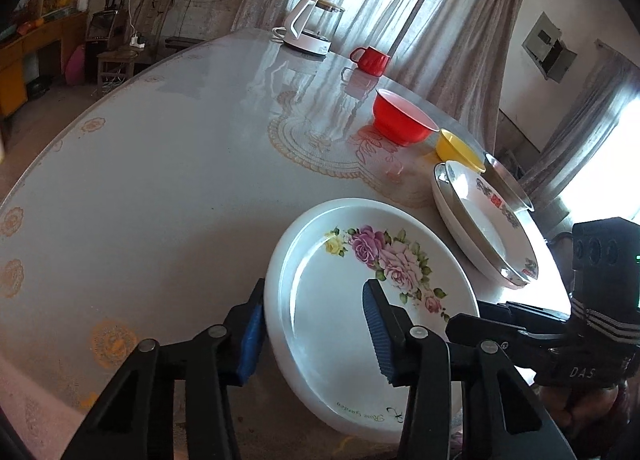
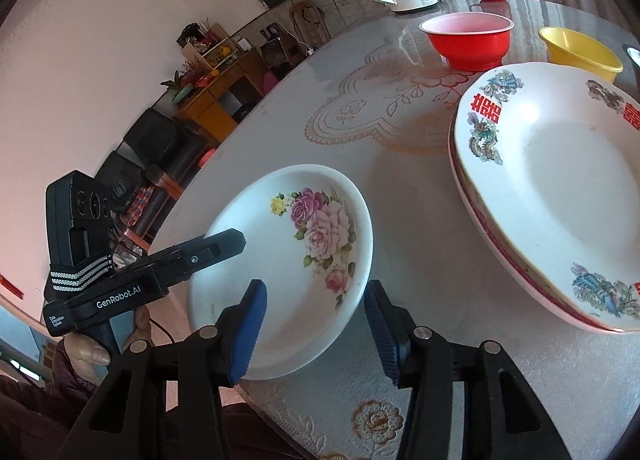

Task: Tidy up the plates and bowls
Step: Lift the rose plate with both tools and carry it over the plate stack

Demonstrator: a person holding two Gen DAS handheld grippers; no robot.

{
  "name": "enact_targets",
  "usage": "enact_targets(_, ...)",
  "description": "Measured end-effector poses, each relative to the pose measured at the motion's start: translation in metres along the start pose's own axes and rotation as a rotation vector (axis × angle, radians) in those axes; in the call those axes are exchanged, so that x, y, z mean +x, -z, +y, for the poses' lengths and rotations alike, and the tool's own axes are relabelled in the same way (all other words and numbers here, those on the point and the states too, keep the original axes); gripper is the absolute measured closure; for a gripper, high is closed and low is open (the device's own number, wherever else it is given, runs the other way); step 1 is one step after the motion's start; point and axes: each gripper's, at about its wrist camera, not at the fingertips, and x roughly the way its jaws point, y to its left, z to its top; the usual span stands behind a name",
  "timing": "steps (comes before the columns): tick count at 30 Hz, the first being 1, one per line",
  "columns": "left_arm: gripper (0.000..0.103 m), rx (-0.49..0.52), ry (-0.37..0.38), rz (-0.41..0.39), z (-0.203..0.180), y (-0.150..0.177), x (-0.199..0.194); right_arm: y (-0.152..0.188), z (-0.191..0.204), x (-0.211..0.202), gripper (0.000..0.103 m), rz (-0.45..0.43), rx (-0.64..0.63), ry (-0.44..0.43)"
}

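A white plate with pink roses (image 1: pixel 340 320) lies at the near edge of the table. My left gripper (image 1: pixel 316 332) is open astride its left rim: one blue pad sits outside the rim, the other over the plate's inside. My right gripper (image 2: pixel 314 330) is open too and straddles the plate's (image 2: pixel 288 260) right near rim, one pad over the inside and one on the table side. A finger of the left gripper (image 2: pixel 212 246) reaches over the far rim. To the right lies a stack of white plates with red characters (image 2: pixel 560 180). Behind it stand a red bowl (image 2: pixel 468 40) and a yellow bowl (image 2: pixel 576 48).
A glass kettle (image 1: pixel 312 28) and a red mug (image 1: pixel 370 58) stand at the far side of the round table (image 1: pixel 160 200). A metal dish (image 1: pixel 508 184) lies behind the plate stack. A hand (image 2: pixel 96 352) holds the left gripper just off the table's edge.
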Motion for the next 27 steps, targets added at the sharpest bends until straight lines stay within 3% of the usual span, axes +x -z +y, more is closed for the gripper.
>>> enact_targets(4,0.058,0.039,-0.053,-0.013,-0.006,0.003,0.002,0.001,0.001,-0.001,0.067,-0.007,-0.010,0.031)
enact_targets(8,0.058,0.076,-0.107,-0.023,-0.012,0.006,0.004,0.000,-0.007,-0.003,0.067,0.001,0.026,-0.008)
enact_targets(16,0.058,0.081,-0.134,-0.035,-0.014,0.007,0.004,0.005,-0.009,-0.006,0.067,-0.013,0.024,-0.024)
enact_targets(21,0.058,0.057,-0.125,-0.032,-0.013,0.007,0.003,0.003,-0.008,-0.004,0.068,-0.017,0.020,-0.017)
enact_targets(27,0.058,-0.011,-0.062,-0.046,-0.007,0.004,-0.003,0.001,-0.005,-0.002,0.067,-0.015,0.011,-0.002)
